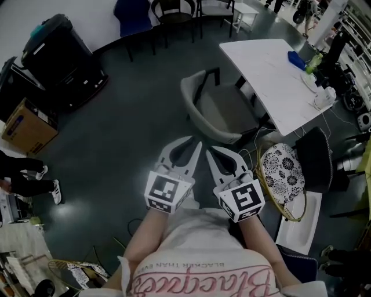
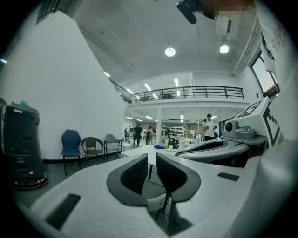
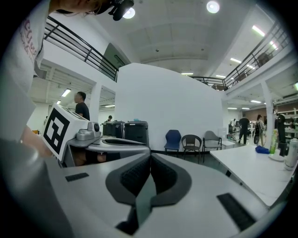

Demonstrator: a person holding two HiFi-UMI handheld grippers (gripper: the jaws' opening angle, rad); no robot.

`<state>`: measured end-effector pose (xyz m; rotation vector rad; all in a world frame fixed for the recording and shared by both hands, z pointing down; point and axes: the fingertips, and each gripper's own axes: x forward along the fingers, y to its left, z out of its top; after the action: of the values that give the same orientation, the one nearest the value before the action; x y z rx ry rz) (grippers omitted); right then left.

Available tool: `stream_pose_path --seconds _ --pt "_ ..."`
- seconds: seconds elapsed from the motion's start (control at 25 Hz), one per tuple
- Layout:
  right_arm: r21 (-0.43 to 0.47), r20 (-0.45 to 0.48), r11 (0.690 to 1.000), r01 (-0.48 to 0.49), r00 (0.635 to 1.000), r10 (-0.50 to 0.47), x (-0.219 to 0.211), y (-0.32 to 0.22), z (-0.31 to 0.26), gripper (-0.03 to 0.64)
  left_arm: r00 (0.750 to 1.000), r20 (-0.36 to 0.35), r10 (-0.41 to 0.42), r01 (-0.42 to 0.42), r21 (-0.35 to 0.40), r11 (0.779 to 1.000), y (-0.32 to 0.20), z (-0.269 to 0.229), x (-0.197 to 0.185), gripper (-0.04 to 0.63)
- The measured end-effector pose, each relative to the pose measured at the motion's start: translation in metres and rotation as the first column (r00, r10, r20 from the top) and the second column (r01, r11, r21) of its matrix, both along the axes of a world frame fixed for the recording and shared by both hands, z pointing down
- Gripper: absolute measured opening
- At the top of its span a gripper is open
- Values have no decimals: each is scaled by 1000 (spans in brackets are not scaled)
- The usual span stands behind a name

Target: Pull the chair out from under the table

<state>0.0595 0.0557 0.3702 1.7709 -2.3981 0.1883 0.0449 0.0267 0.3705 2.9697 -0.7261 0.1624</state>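
Observation:
The grey padded chair (image 1: pixel 217 107) stands out from under the white table (image 1: pixel 266 69), its curved back towards me and its seat in the open. Both grippers hover side by side just short of the backrest's rim, touching nothing. My left gripper (image 1: pixel 193 145) has its dark pads a narrow slit apart with nothing between them (image 2: pixel 152 160); the chair shows through the slit. In its own view the pads of my right gripper (image 1: pixel 213 152) meet, empty (image 3: pixel 150 160). The table's top (image 3: pixel 253 169) lies to its right.
A wicker basket with a patterned cushion (image 1: pixel 281 171) sits on the floor right of my right gripper. A black machine (image 1: pixel 58 58) and a cardboard box (image 1: pixel 26 125) stand far left, chairs (image 1: pixel 171 14) line the back wall. A person's feet (image 1: pixel 35 180) show at the left edge.

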Motion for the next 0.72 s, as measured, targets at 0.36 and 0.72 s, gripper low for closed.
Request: stream_pose_path --seconds 0.36,0.72 --pt "-20 32 1000 -12 999 13 24 -57 3 5 1000 -7 11 -11 -36 999 -57 10 18 183" --pt "-40 -23 992 117 993 -118 48 -120 4 5 1000 8 8 -7 -81 997 -111 19 31 199"
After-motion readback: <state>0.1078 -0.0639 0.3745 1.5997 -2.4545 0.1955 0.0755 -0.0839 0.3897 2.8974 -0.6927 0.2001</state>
